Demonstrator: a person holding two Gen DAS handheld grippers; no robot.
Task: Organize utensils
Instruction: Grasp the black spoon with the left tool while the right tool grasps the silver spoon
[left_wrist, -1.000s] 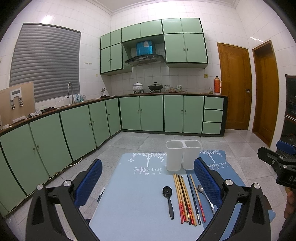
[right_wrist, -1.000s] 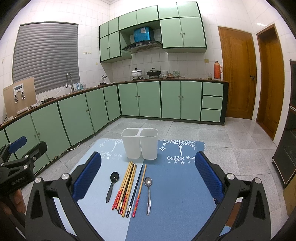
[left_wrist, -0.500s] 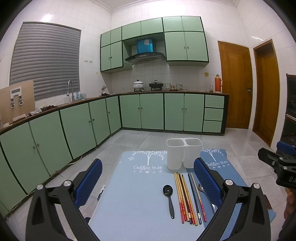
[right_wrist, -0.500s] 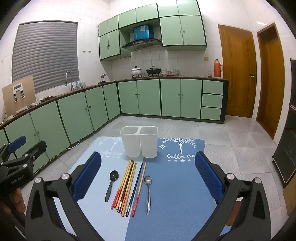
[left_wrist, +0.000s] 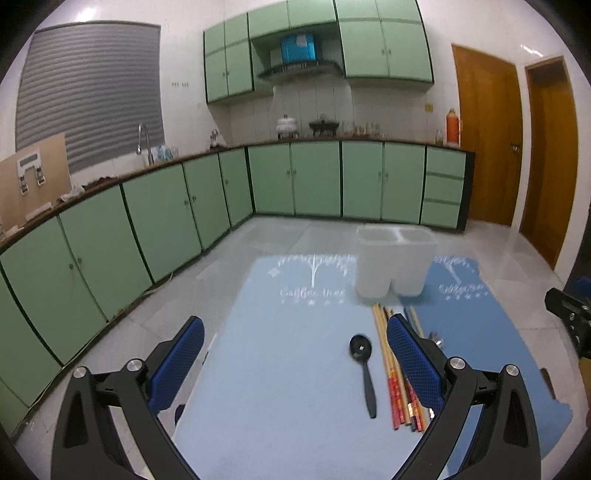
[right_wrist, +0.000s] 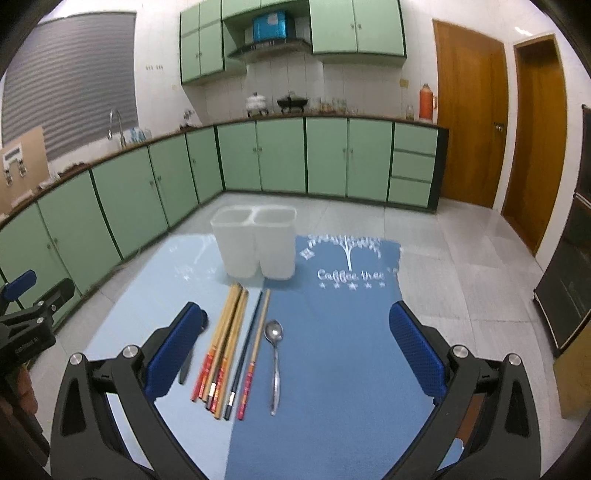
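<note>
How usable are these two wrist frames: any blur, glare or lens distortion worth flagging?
Left wrist view: soft overall, the mat lettering is smeared and the white holder hazy. Right wrist view: sharper, the chopsticks and metal spoon are crisp, with pale glare on the light mat. Both views: fisheye bends the cabinets and darkens the corners.

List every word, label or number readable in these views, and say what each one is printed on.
"Coffee tree": white print under a tree drawing on the darker blue mat, clearest in the right wrist view.
The same print on the lighter blue mat: blurred here, not truly readable.
White lettering on the body of the left tool: too small and blurred to read.
Chopsticks' decorated ends: no legible text.
</note>
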